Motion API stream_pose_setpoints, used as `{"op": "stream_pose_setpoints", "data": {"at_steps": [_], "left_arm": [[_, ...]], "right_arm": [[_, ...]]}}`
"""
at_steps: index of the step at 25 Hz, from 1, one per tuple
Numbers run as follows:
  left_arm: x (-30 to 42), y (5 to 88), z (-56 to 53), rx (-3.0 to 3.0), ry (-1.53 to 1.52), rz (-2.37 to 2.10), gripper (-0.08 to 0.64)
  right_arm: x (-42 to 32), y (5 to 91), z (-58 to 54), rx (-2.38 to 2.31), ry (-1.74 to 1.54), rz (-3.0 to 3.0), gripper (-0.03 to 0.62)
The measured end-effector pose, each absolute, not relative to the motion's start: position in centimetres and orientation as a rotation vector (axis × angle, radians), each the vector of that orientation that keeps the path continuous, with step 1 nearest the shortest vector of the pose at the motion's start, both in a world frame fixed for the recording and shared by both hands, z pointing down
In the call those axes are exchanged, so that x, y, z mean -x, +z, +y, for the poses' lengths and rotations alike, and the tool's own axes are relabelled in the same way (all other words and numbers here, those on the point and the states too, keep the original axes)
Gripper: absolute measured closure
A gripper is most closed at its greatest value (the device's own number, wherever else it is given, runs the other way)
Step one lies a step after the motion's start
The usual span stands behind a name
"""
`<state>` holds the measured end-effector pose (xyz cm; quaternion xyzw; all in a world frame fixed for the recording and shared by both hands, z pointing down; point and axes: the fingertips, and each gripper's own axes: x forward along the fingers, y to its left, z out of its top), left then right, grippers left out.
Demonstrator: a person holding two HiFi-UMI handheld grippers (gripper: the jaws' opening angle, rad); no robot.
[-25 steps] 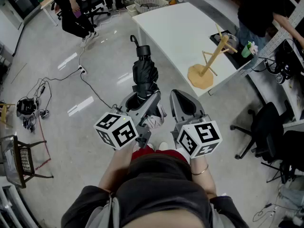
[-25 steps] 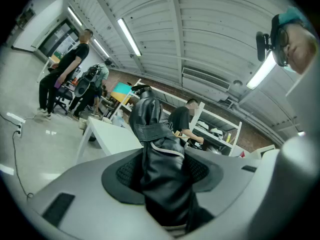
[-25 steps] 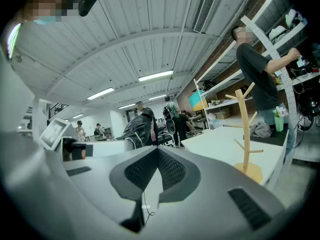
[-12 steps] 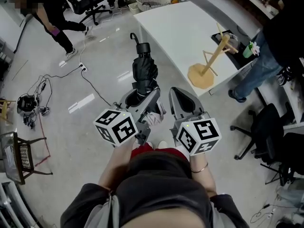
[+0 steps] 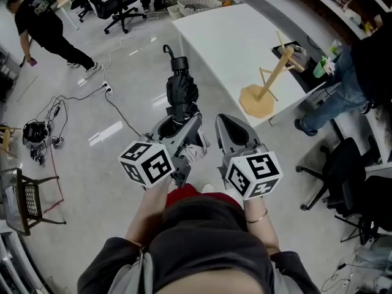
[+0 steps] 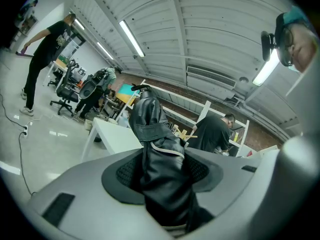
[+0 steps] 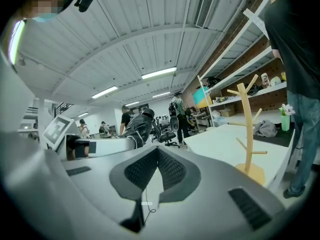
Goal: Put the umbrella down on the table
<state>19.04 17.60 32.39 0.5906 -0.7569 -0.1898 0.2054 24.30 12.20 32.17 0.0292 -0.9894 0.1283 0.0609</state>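
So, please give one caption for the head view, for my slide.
Left tool grips a folded black umbrella near the white table; right tool shut and empty.

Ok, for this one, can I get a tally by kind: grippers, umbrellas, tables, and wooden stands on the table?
2 grippers: left gripper, right gripper
1 umbrella, black, folded, in the left gripper
1 table, white
1 wooden stand, on the table
Total: 5
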Motion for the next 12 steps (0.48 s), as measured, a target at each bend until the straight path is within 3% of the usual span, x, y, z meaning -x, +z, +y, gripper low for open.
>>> {"op": "stream_pose_setpoints", "data": {"at_steps": [12], "left_arm": [[-18.9,31.8,16.1,-1.631,-0.54,-2.151,0.345]], "right_arm": [[-24.8,32.6,9.9,-0.108,0.385,-2.988,0.574]]}}
